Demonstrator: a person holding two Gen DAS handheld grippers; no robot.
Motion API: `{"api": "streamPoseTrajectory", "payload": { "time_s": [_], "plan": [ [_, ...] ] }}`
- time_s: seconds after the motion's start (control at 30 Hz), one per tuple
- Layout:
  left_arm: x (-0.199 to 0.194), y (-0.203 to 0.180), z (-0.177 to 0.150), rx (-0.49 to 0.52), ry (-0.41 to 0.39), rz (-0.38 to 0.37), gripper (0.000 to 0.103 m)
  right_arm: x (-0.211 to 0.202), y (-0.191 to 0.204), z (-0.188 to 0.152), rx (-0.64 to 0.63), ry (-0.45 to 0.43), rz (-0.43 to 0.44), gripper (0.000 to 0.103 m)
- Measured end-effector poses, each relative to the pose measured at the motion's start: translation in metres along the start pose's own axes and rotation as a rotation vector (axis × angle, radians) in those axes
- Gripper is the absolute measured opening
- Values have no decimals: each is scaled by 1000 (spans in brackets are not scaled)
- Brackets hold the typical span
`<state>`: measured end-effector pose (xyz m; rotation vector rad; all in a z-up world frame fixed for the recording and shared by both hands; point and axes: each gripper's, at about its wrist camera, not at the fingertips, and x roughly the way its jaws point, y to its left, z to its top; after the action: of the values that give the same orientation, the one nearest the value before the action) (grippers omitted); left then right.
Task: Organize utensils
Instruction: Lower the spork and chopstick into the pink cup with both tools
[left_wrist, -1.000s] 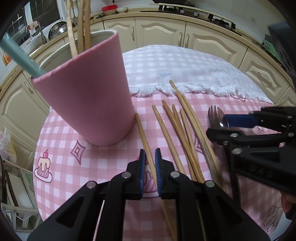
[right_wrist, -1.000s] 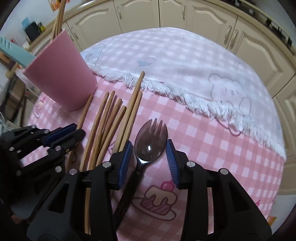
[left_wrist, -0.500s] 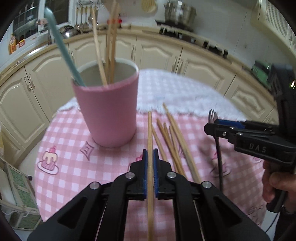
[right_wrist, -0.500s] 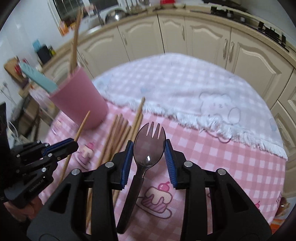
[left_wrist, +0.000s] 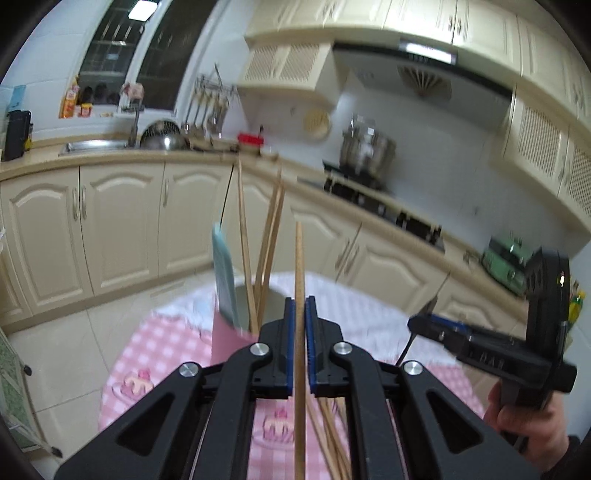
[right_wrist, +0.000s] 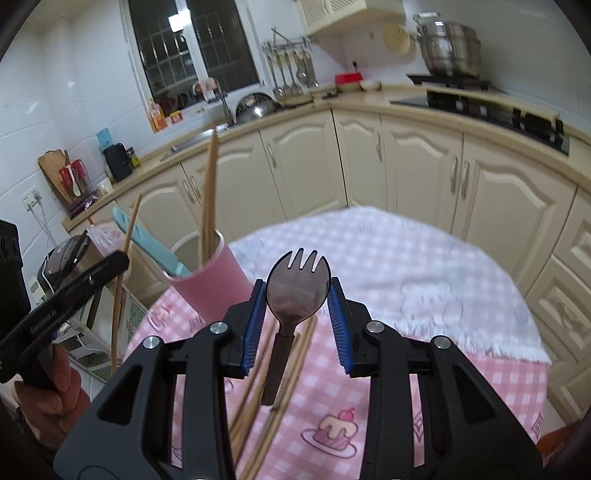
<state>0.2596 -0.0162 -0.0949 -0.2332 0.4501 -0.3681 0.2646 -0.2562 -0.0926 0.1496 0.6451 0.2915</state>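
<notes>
My left gripper (left_wrist: 299, 314) is shut on a single wooden chopstick (left_wrist: 299, 266), which sticks up in the air between its blue pads. Just behind and to its left stands the pink cup (left_wrist: 225, 343), with several chopsticks and a light-blue utensil (left_wrist: 223, 280) in it. My right gripper (right_wrist: 297, 282) is shut on the bowl of a dark spork (right_wrist: 295, 295), tines up, handle hanging down, above the pink checked tablecloth (right_wrist: 406, 387). In the right wrist view, the pink cup (right_wrist: 207, 288) is at left and the left gripper (right_wrist: 118, 262) is beside it with its chopstick (right_wrist: 123, 280).
Several loose chopsticks (right_wrist: 258, 398) lie on the cloth under the spork. A white fringed cloth (right_wrist: 388, 258) covers the table's far half. Cream cabinets (right_wrist: 424, 177) curve around behind the table. A person's hand (left_wrist: 524, 417) holds the right gripper's handle.
Both grippers have risen and tipped up toward level. The left one closed on a chopstick and lifted it off the table; the right one lifted the spork off the cloth.
</notes>
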Motion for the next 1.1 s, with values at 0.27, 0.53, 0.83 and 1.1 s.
{"api": "streamPoseTrajectory", "payload": {
  "time_s": [0.27, 0.53, 0.83, 1.1],
  "plan": [
    [-15, -12, 47, 13, -216, 4, 5, -18, 23, 38, -49, -97, 39, 33],
    [-15, -19, 92, 14, -396, 31, 5, -31, 44, 86, -104, -189, 84, 33],
    [8, -16, 105, 15, -463, 85, 5, -11, 69, 125, -172, -203, 120, 33],
    [35, 0, 98, -9, -445, 127, 5, 24, 78, 126, -208, -153, 130, 33]
  ]
}}
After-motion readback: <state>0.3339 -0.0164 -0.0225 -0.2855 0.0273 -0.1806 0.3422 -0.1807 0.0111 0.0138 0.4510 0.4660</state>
